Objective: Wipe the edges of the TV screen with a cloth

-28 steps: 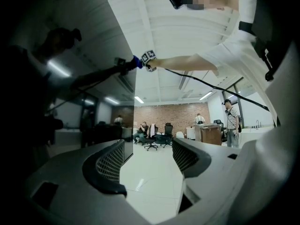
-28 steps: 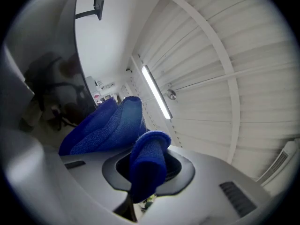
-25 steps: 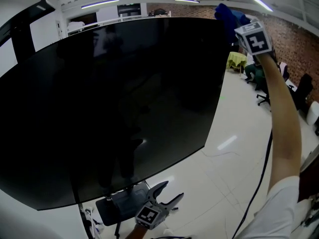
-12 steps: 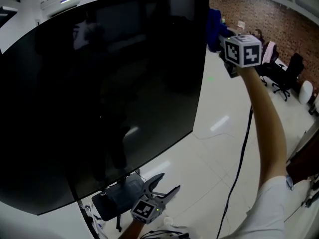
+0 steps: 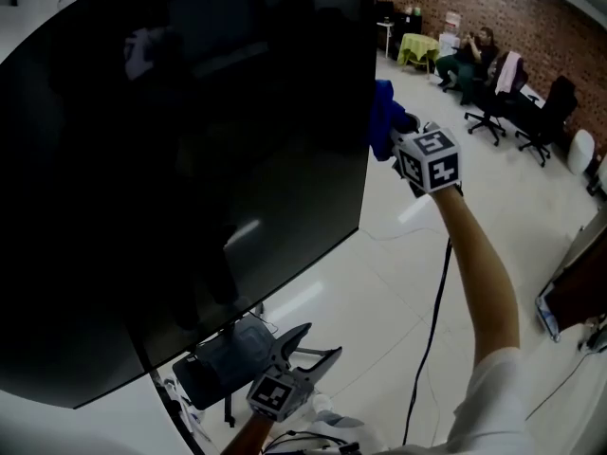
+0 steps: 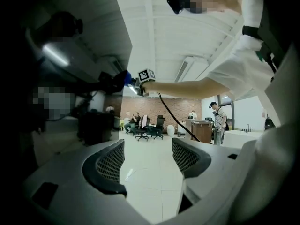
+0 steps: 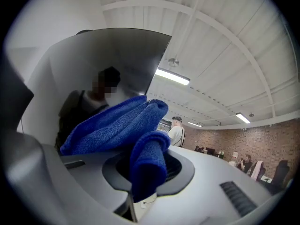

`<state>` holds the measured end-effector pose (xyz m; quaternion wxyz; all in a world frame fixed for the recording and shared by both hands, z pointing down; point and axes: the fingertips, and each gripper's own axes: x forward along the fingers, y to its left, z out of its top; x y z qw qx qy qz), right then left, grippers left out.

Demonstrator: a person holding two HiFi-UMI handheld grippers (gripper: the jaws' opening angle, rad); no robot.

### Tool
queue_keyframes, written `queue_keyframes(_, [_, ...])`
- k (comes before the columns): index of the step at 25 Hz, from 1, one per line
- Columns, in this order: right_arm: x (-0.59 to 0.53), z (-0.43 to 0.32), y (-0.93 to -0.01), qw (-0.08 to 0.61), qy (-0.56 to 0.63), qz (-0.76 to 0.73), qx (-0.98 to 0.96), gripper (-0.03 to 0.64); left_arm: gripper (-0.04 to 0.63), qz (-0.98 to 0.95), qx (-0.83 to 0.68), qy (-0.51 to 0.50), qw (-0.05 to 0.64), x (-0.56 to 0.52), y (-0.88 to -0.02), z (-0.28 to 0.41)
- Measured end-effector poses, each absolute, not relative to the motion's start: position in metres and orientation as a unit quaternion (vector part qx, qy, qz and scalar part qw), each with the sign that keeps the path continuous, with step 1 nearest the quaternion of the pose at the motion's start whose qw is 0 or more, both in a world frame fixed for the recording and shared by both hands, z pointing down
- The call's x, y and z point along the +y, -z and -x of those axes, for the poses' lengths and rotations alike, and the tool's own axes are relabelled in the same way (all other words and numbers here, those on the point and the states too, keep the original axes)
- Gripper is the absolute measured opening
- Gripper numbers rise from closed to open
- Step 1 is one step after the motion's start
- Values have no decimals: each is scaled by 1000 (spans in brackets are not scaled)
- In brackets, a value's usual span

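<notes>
Right gripper view shows the right gripper (image 7: 147, 172) clenched on a folded blue cloth (image 7: 117, 125). One fold hangs down between the jaws and the rest bunches up and forward above them. Ahead of the cloth stands the dark TV screen (image 7: 117, 55), and in the head view the cloth lies against the screen's right-hand edge, about a third of the way down. The screen spreads away to the left of that gripper. A black cable (image 5: 432, 320) drops from the outstretched arm behind it. Far below and to its left, the left gripper (image 5: 321, 344) has its jaws spread with nothing between them. It hangs just above the dark base of the TV stand (image 5: 223, 368). Beyond the right gripper, people sit on office chairs (image 5: 493, 93) by a brick wall (image 5: 531, 17).
</notes>
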<state>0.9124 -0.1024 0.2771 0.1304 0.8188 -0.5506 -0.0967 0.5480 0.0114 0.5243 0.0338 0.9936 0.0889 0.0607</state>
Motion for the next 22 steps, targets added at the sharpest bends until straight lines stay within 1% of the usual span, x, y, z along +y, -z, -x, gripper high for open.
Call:
queue_keyframes(3, [-103,-909,-319,121,82,-816,-559,74,316,-992,93,-71,40,14,-535,-546])
queue_keyframes(11, [-96,-899,-419,150,42,-821,-549,72,316,-991,96,-78,55,20,-543,-546])
queue_keyframes(17, [-99,-914,-506,113,-9,-842,-528,69,316,-989,134,-51,30,25,-545,-552])
queue_keyframes(22, [-97,-918,-578,109,-74,-848,-513,69,316,-989,130,-55,34,19,-548,-547])
